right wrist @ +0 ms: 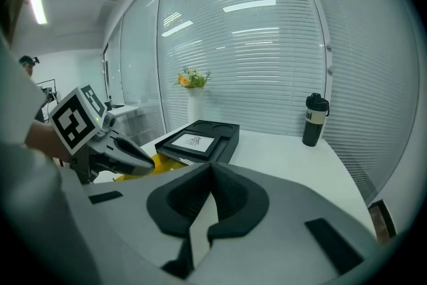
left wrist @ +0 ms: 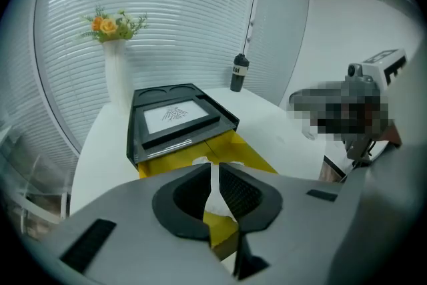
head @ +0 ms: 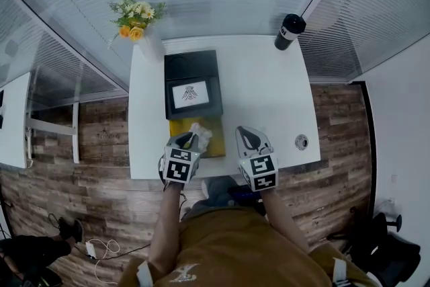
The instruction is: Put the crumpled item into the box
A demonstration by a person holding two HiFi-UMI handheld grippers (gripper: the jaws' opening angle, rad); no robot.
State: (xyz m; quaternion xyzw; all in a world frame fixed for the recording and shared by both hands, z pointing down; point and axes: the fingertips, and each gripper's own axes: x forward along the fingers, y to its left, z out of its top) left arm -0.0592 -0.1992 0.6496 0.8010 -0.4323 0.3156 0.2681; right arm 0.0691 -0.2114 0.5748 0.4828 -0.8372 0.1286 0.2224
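My left tongs (left wrist: 213, 177) pinch the crumpled paper (head: 201, 133), held over the yellow box (head: 216, 146); my right tongs (right wrist: 208, 177), beside that box, are closed and empty; only the release remains, I judge.

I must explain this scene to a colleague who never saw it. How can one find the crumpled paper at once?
Start from the white table. At its near edge, in front of the black tray, lies a yellow box, and the left claw holds the crumpled paper over it. It is the only white, wrinkled thing there; its neighbours are smooth and flat-sided.
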